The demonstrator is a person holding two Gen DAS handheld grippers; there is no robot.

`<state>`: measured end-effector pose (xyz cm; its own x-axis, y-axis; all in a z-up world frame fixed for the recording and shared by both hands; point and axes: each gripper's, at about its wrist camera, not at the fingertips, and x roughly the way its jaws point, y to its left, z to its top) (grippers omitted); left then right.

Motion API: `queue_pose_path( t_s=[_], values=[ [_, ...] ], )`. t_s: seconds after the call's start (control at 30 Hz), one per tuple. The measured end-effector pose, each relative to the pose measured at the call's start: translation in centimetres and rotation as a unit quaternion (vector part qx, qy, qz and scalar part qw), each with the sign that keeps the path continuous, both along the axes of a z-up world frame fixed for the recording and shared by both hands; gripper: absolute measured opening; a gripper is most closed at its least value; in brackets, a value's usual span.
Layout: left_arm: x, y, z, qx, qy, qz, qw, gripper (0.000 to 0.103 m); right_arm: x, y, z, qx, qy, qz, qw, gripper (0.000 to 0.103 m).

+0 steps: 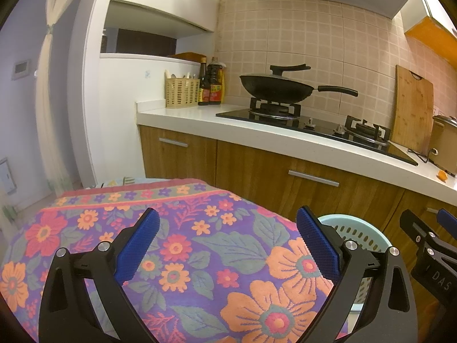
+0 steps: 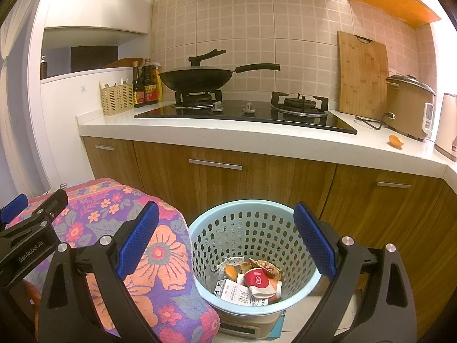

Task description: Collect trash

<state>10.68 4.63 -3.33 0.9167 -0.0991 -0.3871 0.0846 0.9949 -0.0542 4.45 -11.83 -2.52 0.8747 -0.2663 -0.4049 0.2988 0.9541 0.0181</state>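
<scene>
Left gripper (image 1: 225, 240): your jaws spread wide, holding nothing, above the floral cloth (image 1: 177, 257).
Right gripper (image 2: 225, 237): jaws wide, empty.
Trash basket (image 2: 200, 237): between your right jaws, trash inside.
Orange peel (image 2: 396, 141): on worktop (image 2: 257, 137), 2 o'clock.

Pink tiled wall (image 2: 257, 23), white counter (image 2: 228, 140) – wooden cabinets (image 2: 228, 183) beneath – warm light.

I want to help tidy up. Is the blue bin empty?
No, the bin already holds trash: a red-and-white cup, paper cartons and orange peel.
</scene>
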Motion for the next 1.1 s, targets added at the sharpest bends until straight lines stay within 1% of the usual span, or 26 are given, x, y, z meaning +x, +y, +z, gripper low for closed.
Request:
queue_pose_path(
  t_s=[0.4, 1.1],
  values=[
    [0.0, -0.05, 0.0, 0.001, 0.0, 0.0, 1.0, 0.095, 0.47, 0.4, -0.3, 0.005, 0.008, 0.002, 1.0, 0.092],
    [-0.01, 0.03, 0.02, 0.001, 0.0, -0.002, 1.0, 0.095, 0.42, 0.67, -0.32, 0.008, 0.007, 0.0, 1.0, 0.092]
  ],
)
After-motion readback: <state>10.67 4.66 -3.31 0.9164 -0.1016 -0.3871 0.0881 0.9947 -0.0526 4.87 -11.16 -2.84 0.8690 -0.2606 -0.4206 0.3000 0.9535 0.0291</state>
